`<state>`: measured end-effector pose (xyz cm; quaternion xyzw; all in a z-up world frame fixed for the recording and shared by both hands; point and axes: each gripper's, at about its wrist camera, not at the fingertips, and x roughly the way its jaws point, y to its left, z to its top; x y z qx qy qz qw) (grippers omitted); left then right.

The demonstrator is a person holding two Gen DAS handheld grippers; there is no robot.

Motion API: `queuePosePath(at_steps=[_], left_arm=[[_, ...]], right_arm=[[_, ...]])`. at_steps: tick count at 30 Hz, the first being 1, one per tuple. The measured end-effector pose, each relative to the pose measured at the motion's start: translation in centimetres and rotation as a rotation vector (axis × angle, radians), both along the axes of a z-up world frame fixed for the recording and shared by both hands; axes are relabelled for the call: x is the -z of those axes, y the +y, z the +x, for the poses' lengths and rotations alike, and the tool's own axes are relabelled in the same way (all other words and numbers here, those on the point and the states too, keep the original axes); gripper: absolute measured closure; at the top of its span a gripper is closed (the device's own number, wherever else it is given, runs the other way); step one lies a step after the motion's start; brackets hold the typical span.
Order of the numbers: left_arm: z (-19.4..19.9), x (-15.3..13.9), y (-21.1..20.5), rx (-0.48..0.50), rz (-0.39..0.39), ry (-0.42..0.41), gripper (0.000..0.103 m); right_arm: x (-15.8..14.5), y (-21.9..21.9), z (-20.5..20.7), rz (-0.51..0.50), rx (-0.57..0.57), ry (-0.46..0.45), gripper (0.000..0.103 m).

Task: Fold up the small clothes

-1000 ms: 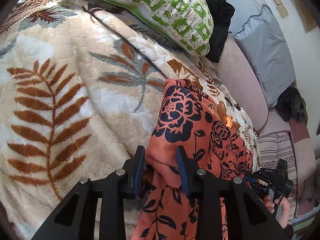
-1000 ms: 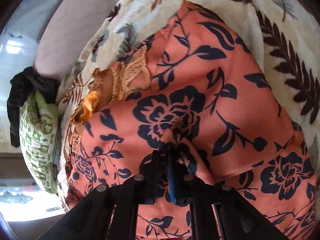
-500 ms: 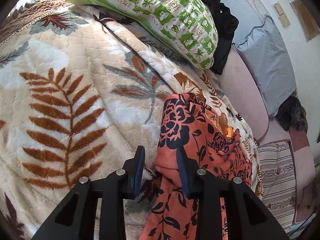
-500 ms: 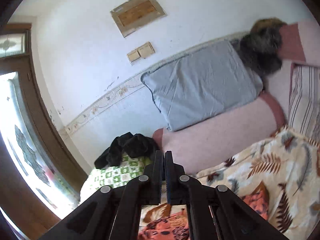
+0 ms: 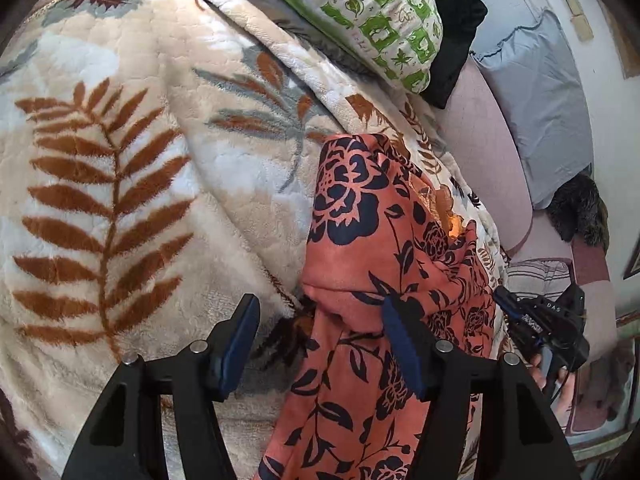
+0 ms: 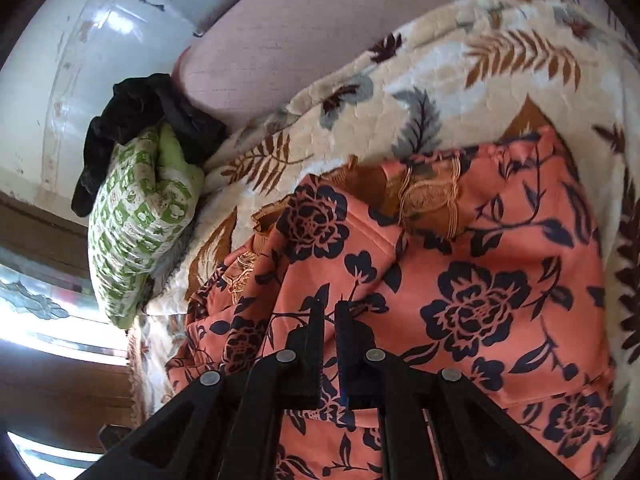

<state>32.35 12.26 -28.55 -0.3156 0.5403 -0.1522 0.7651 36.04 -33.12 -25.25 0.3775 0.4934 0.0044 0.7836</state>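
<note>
A small orange garment with a dark blue flower print (image 5: 372, 264) lies on a cream blanket with leaf patterns (image 5: 120, 168). It also shows in the right wrist view (image 6: 472, 304), partly folded, with a golden embroidered neckline (image 6: 424, 196) at its far edge. My left gripper (image 5: 324, 320) is open, its jaws wide apart around a raised fold of the garment. My right gripper (image 6: 329, 316) is shut, its jaws together just over the garment; I cannot tell whether cloth is pinched. It also shows at the right of the left wrist view (image 5: 540, 324).
A green and white patterned pillow (image 5: 380, 12) and black cloth (image 5: 452, 28) lie at the blanket's far side. A pink headboard cushion (image 5: 480, 168), a grey pillow (image 5: 540, 108) and a dark furry item (image 5: 580, 212) stand behind. A striped sheet (image 5: 536, 276) lies further right.
My left gripper has opened from a grip on the garment's fold. My right gripper swung up toward the wall, then came back down over the garment, shut throughout.
</note>
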Motion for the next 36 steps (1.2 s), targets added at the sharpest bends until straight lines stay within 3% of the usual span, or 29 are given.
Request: queuePosePath(at_steps=[3, 4, 5, 7, 11, 14, 16, 17, 18, 19, 20, 22, 24, 28, 31, 33, 36], left_arm=[[-0.1, 0.1, 0.5, 0.009, -0.063, 0.009, 0.039], [-0.2, 0.2, 0.7, 0.018, -0.104, 0.018, 0.039], [-0.3, 0.2, 0.7, 0.029, -0.144, 0.028, 0.039], [-0.6, 0.1, 0.6, 0.051, -0.196, 0.030, 0.039], [-0.6, 0.1, 0.4, 0.056, -0.241, 0.016, 0.038], [-0.3, 0.2, -0.1, 0.053, -0.272, 0.008, 0.038], [-0.2, 0.1, -0.6, 0.060, -0.258, -0.015, 0.039], [-0.1, 0.0, -0.7, 0.052, -0.245, -0.029, 0.044], [0.1, 0.1, -0.8, 0.044, -0.233, -0.039, 0.058], [0.4, 0.3, -0.9, 0.036, -0.218, -0.040, 0.068], [0.6, 0.6, -0.7, 0.024, -0.208, -0.037, 0.082], [1.1, 1.0, -0.4, -0.003, -0.227, -0.033, 0.085], [1.2, 0.7, 0.0, -0.028, -0.257, -0.056, 0.091], [0.9, -1.4, 0.4, -0.057, -0.323, -0.179, 0.093], [0.6, -2.1, 0.6, -0.084, -0.375, -0.224, 0.094], [0.3, -2.6, 0.7, -0.114, -0.387, -0.265, 0.102], [0.0, -3.7, 0.6, -0.132, -0.364, -0.326, 0.102]], right_arm=[[1.9, 0.4, -0.9, 0.068, -0.009, -0.021, 0.088], [2.2, 0.7, -1.3, 0.089, -0.009, -0.023, 0.073], [2.3, 0.8, -1.7, 0.107, 0.001, -0.025, 0.046], [2.7, 0.6, -2.5, 0.138, 0.048, -0.065, 0.015], [3.1, -0.2, -3.3, 0.141, 0.130, -0.135, 0.015], [3.4, -0.5, -2.0, 0.117, 0.161, -0.151, 0.019], [3.6, -0.6, -0.8, 0.127, 0.196, -0.185, 0.032], [3.8, -0.6, -0.1, 0.128, 0.203, -0.176, 0.052], [4.2, -0.4, 0.7, 0.131, 0.205, -0.146, 0.066], [4.7, -0.3, 1.4, 0.142, 0.204, -0.107, 0.090], [5.0, -0.1, 1.8, 0.148, 0.203, -0.085, 0.093], [3.5, 0.6, 1.8, 0.093, 0.176, -0.119, 0.096], [0.6, 1.5, 0.9, 0.026, 0.138, -0.217, 0.097], [-5.7, 1.2, -2.8, -0.017, 0.137, -0.396, 0.098], [-9.6, -0.2, -6.7, -0.047, 0.164, -0.494, 0.098], [-11.0, -1.4, -9.4, -0.073, 0.188, -0.518, 0.098], [-11.2, -3.6, -13.3, -0.097, 0.244, -0.507, 0.098]])
